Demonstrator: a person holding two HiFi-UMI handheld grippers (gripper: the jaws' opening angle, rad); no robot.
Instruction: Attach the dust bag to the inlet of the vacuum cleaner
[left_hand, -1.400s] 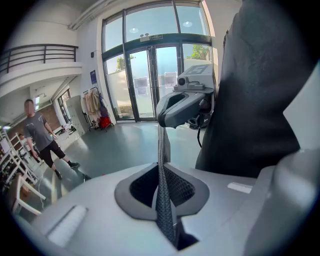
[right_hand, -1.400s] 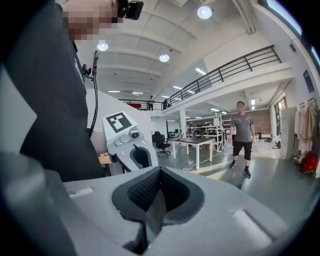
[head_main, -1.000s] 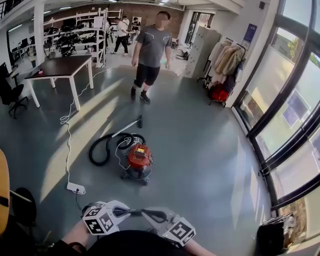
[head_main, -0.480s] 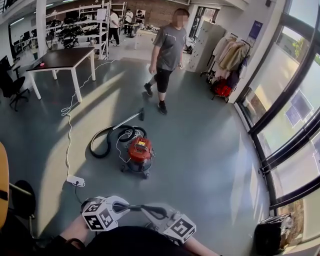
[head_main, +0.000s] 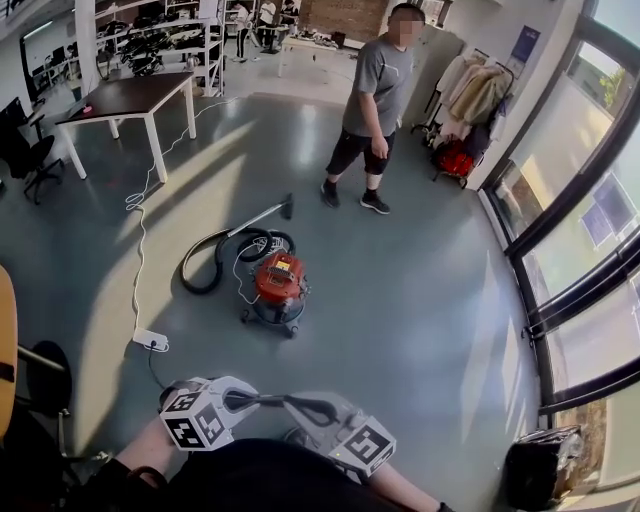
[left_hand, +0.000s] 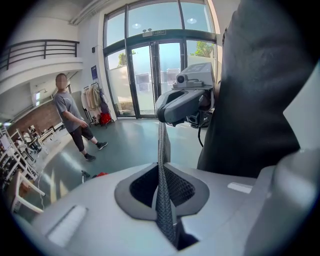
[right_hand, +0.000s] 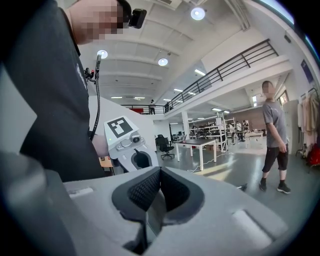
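The red vacuum cleaner (head_main: 278, 283) stands on the grey floor ahead of me, with its black hose (head_main: 213, 262) coiled at its left. It shows as a red sliver (left_hand: 100, 174) in the left gripper view. Both grippers are close to my body at the bottom of the head view and point at each other. My left gripper (head_main: 262, 400) (left_hand: 161, 167) is shut on a thin dark mesh strip (left_hand: 160, 145) that runs toward my right gripper (head_main: 322, 408) (left_hand: 182, 102). Whether the strip is the dust bag I cannot tell. The right gripper's (right_hand: 159, 175) jaws are shut with nothing visible in them.
A person (head_main: 375, 110) stands beyond the vacuum, to its right. A power strip (head_main: 150, 341) and its white cable lie on the floor to the left. A table (head_main: 130, 100) and a black chair (head_main: 25, 160) stand at the back left. A glass wall (head_main: 580, 200) runs along the right.
The person has walked from behind the vacuum over to its right. The vacuum sits slightly higher in the head view. Both grippers keep their pose and grip.
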